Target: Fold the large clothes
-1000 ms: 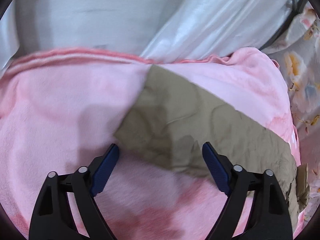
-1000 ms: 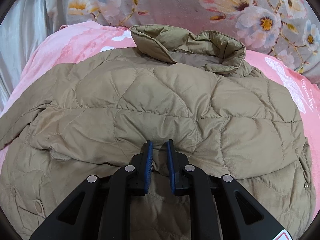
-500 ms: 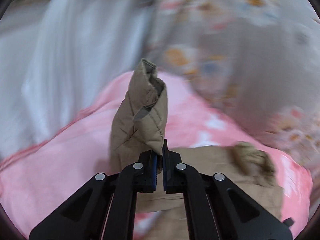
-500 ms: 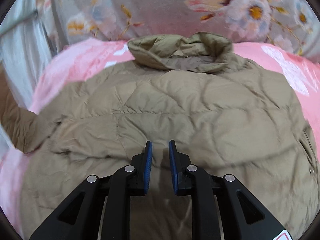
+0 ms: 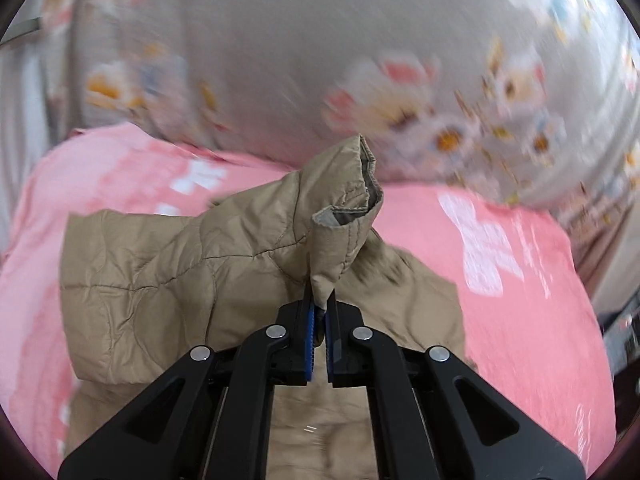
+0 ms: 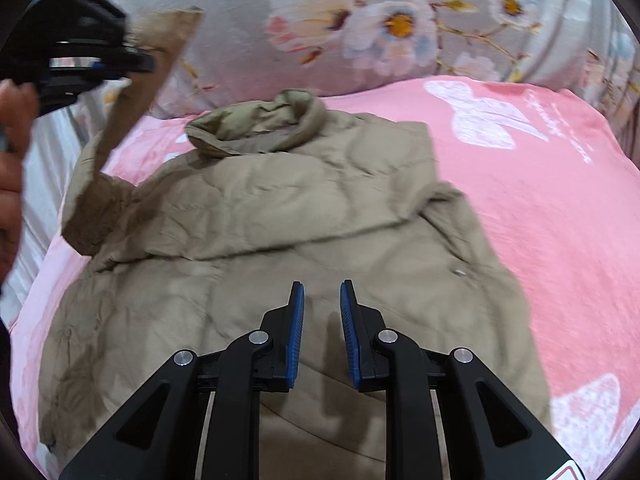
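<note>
Left wrist view: left tongs [image 5: 319, 312] pinching the sleeve cuff [image 5: 344, 216] of the tan quilted jacket [image 5: 152, 280], lifting it above the pink blanket [image 5: 520, 288]. Right wrist view: right tongs [image 6: 322, 300] opening, nothing between them, hovering over the jacket [image 6: 320, 220] lying flat, collar [image 6: 260, 128] toward the floral pillow [image 6: 400, 20]; sleeve hanging from left tongs [image 6: 132, 62] at upper left.

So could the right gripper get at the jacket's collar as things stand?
Probably yes. The right gripper is empty, jaws apart, above the jacket, and the collar lies uncovered straight ahead. The left gripper holds the sleeve up off to the side.
</note>
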`<state>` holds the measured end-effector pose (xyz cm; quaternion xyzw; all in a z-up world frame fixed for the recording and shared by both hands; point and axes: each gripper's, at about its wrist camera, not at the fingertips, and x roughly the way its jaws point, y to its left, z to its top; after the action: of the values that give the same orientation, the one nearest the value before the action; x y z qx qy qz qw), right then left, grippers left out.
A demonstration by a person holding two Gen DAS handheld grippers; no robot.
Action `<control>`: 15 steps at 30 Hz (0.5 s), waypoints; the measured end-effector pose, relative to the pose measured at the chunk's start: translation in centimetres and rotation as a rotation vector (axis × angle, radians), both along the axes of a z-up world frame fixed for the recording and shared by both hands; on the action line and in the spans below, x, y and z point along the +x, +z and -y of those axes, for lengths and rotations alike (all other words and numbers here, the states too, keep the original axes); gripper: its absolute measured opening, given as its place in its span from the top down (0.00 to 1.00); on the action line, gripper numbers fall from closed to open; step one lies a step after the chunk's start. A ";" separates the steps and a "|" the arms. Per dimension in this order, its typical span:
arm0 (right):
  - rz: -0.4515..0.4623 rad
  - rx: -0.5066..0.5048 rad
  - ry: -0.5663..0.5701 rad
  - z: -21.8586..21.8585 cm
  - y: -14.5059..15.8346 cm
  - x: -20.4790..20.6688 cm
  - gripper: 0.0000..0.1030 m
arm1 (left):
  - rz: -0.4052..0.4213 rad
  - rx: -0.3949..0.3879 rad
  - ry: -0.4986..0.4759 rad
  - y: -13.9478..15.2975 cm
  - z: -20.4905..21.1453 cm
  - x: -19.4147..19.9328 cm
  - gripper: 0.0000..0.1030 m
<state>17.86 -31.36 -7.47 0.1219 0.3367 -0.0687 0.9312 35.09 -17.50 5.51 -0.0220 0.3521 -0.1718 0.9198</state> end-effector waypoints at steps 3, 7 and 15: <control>-0.019 0.012 -0.021 1.2 -0.9 -0.5 0.82 | -0.054 0.021 -0.038 -3.4 2.7 0.1 0.93; -0.027 0.025 -0.043 2.0 -1.6 -0.8 0.81 | -0.174 0.000 -0.091 -6.9 3.6 0.2 0.47; 0.018 0.043 -0.025 2.8 0.5 1.1 0.48 | -0.073 -0.256 0.043 -3.9 -9.7 -3.4 0.10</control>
<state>19.00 -34.17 -6.99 0.1468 0.3282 -0.0718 0.9304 31.69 -7.81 1.59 -0.1530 0.3600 -0.1948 0.8995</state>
